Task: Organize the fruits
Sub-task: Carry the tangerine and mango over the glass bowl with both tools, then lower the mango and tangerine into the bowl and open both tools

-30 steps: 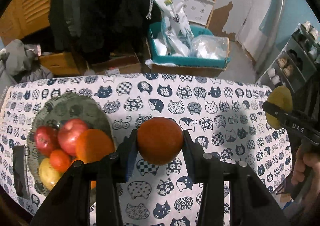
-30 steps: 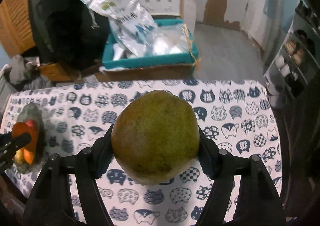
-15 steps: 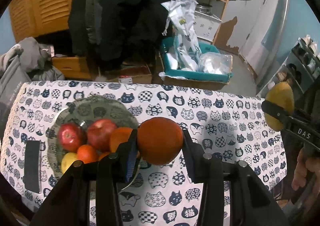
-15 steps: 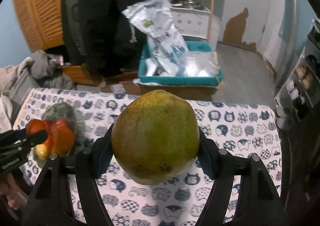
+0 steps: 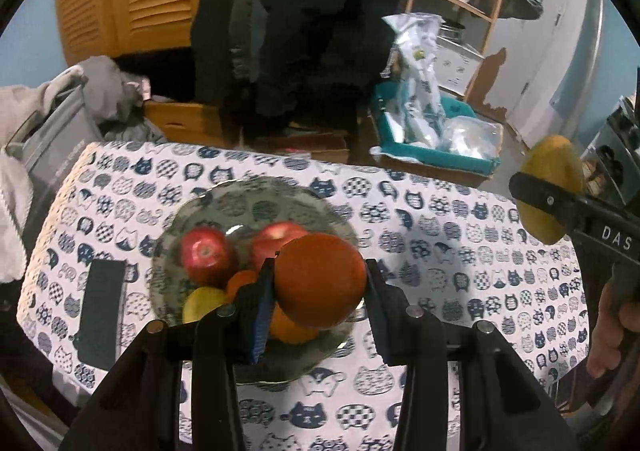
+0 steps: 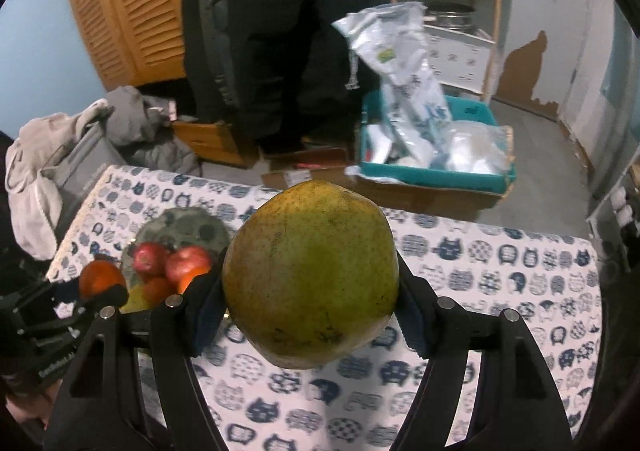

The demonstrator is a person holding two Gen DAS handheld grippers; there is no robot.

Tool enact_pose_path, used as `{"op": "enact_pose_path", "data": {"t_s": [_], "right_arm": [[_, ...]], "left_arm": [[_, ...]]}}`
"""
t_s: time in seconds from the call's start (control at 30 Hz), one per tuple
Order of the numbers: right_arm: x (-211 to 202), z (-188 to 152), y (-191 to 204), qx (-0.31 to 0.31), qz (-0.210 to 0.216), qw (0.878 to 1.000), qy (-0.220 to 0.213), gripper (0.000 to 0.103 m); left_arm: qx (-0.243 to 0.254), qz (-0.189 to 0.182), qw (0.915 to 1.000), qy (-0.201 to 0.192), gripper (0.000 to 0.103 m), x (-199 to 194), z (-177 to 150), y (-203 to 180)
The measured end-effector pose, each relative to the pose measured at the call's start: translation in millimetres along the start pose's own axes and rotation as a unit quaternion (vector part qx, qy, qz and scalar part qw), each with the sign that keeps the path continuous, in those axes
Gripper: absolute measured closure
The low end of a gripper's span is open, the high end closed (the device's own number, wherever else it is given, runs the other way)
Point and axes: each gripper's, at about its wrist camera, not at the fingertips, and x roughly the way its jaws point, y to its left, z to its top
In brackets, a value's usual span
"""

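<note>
so both hands are loaded right now. the left gripper (image 5: 320, 287) is pinching an orange (image 5: 320, 285) between its pads, and the right gripper (image 6: 310, 275) is clamped on a big greenish pear (image 6: 310, 275), so neither set of tongs is spread or empty.

what changed over the last second: in the left wrist view the plate (image 5: 256, 195) used to sit way off by the left edge of the table (image 5: 440, 235), and now it's slid right under the orange. the fruit already piled there, two red apples (image 5: 204, 259), a yellow one and some small orange ones, now sits just behind and below the held orange. in the right wrist view the plate has drifted in from the far left too, but it's still off to the left of the pear, closer to the table's left edge. both grips look the same as before, no slipping.

my read: the orange is basically lined up for a drop onto the pile, the pear is next in line and needs more travel to the left. the pile's getting crowded, so something rolling off seems like the risk.
</note>
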Motion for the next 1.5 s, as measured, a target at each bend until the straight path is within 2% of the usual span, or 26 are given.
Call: {"op": "enact_pose_path", "data": {"t_s": [0.43,0.9,1.07,1.17,1.5], "right_arm": [[43.0,4.5,75.3,-0.043,0.038,0.998,0.034,0.03],[79.6,1.1,107.3,-0.055,0.046,0.995,0.07,0.03],[89.0,3.8,114.0,-0.054,0.049,0.994,0.076,0.03],[95.9,5.6,119.0,-0.055,0.054,0.994,0.08,0.03],[128.2,6.0,145.7,-0.073,0.07,0.99,0.101,0.03]], "left_arm": [[-0.02,0.014,0.9991,0.034,0.06,23.8,-21.9,44.9],[-0.038,0.001,0.9954,0.088,0.06,66.0,-38.7,62.9],[-0.045,-0.006,0.9957,0.081,0.033,66.1,-37.9,68.5],[-0.044,0.0,0.9963,0.074,0.032,62.0,-34.1,73.4],[-0.083,0.041,0.9945,0.049,0.032,52.2,-20.0,118.0]]}}
